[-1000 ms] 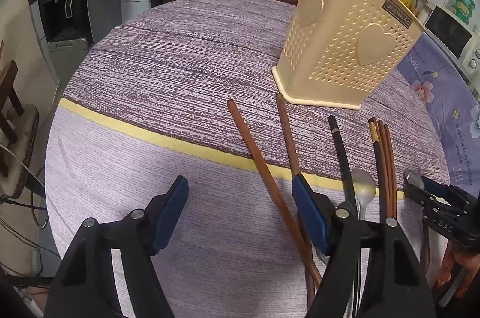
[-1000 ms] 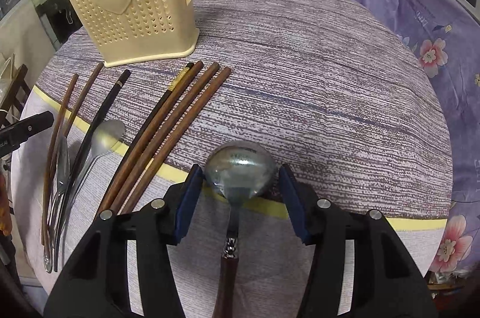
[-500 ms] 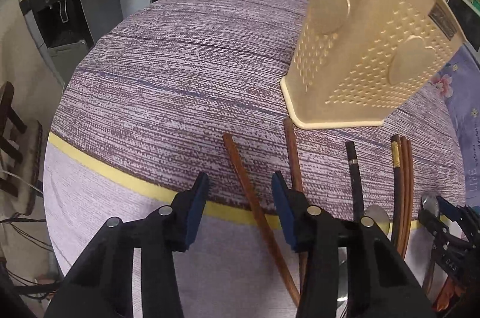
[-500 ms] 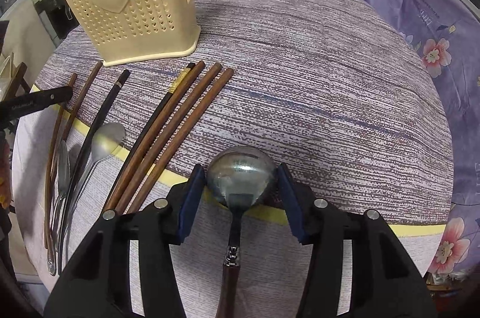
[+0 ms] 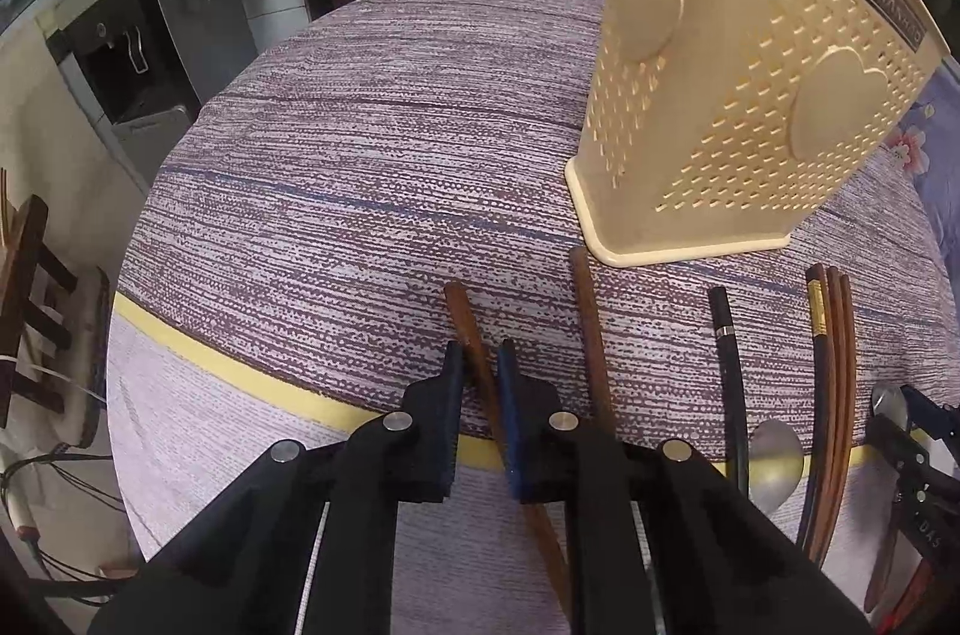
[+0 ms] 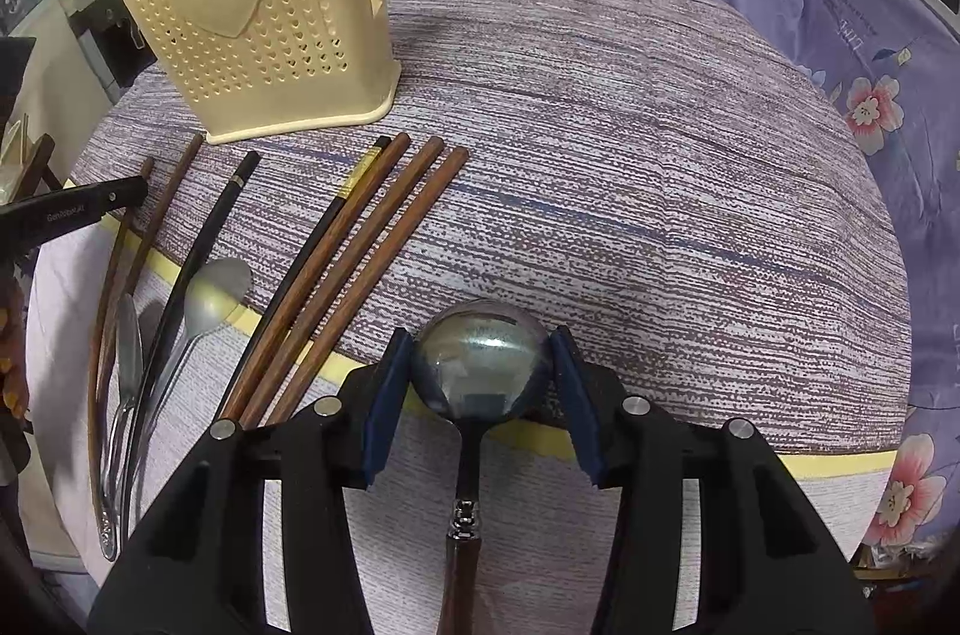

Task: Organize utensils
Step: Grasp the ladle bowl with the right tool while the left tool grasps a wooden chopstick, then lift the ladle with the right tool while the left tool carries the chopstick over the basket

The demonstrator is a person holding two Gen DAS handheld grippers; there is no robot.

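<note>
While the bench (image 5: 372, 167) carries a purple woven cloth with a yellow stripe (image 5: 198, 365) near its front edge, its left half is bare fabric out to the rounded rim, with a water dispenser (image 5: 114, 53) and a wooden chair (image 5: 30, 299) just past that edge.

Left gripper (image 5: 478, 383): fingers clenched on a brown chopstick (image 5: 465, 317), blue pads pressed to both sides of it, tip sticking out ahead toward the far side. A second brown chopstick (image 5: 591, 329) lies just right of it, its far end close to the holder's base; touching or not, cannot tell.

Holder (image 5: 750, 95): cream plastic, perforated, heart shapes on the walls, upright on the cloth at rear centre. Inside not visible from either view.

Further right, flat on the cloth: a black chopstick (image 6: 213, 227), a small steel spoon (image 6: 210, 293) and another steel handle (image 6: 123, 383) beside it, then a bundle of four chopsticks (image 6: 366, 239) lying side by side, one black with a gold band.

Right gripper (image 6: 480, 377): fingers grasping a big steel spoon (image 6: 480, 365) by the bowl, pads on each side, dark wooden handle (image 6: 459, 569) running back between the arms. Bowl sits over the yellow stripe.

Right of that the cloth is open to the edge, with a floral purple bedcover (image 6: 864, 53) beyond.
</note>
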